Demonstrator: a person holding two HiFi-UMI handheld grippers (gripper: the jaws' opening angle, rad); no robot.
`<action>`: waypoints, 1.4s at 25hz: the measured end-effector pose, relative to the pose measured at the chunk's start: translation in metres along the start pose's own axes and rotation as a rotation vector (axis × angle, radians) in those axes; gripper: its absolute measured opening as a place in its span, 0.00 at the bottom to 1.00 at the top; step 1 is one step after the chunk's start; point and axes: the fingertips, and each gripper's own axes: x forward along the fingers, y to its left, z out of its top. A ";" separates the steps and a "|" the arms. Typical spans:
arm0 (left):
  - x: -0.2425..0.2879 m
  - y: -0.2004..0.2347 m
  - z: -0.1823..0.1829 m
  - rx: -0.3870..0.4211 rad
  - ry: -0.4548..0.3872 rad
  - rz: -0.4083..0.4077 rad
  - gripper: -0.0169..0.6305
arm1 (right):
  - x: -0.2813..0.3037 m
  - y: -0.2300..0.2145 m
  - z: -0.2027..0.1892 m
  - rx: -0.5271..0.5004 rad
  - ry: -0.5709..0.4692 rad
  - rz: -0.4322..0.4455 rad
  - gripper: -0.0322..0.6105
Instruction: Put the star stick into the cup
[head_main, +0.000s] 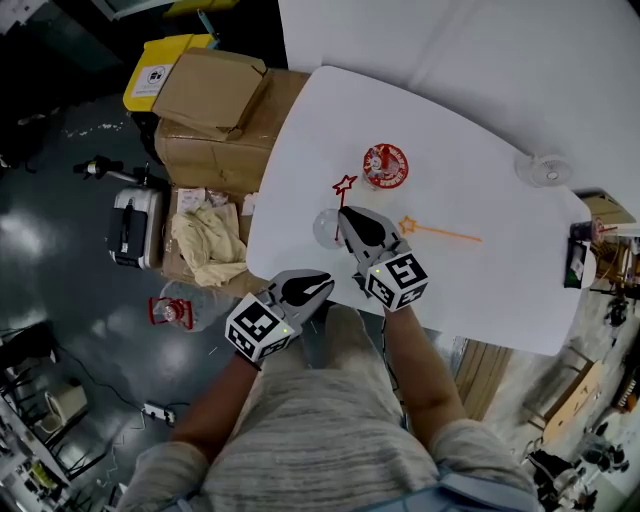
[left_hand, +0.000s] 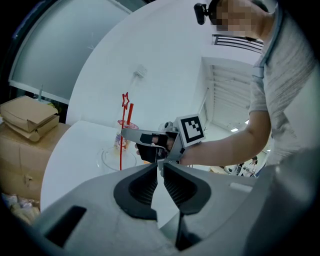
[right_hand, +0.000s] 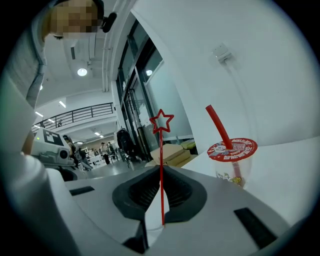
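Observation:
A red star stick (head_main: 344, 187) stands upright in my right gripper (head_main: 352, 218), which is shut on its shaft. In the right gripper view the stick (right_hand: 161, 165) rises from between the closed jaws, star on top. Its lower end hangs over a clear cup (head_main: 326, 229) on the white table (head_main: 480, 300). In the left gripper view the stick (left_hand: 121, 142) reaches down into that clear cup (left_hand: 116, 159), held by the right gripper (left_hand: 131, 135). My left gripper (head_main: 303, 290) is shut and empty at the table's near edge; its jaws (left_hand: 161, 169) meet at the tips.
A lidded cup with a red straw (head_main: 385, 166) stands just beyond the clear cup, seen also as a lidded cup (right_hand: 231, 156) to the right. An orange star stick (head_main: 440, 233) lies on the table. Another clear cup (head_main: 545, 169) sits far right. Cardboard boxes (head_main: 215, 105) crowd the left.

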 end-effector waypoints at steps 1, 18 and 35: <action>0.002 0.000 -0.001 -0.002 0.000 -0.002 0.10 | 0.000 0.000 -0.002 -0.010 0.011 0.002 0.07; 0.008 -0.007 0.005 0.002 -0.013 -0.005 0.10 | -0.004 0.003 -0.009 -0.015 0.054 0.013 0.07; 0.005 -0.028 0.022 0.060 -0.040 0.001 0.10 | -0.069 -0.011 0.007 -0.102 0.076 -0.059 0.07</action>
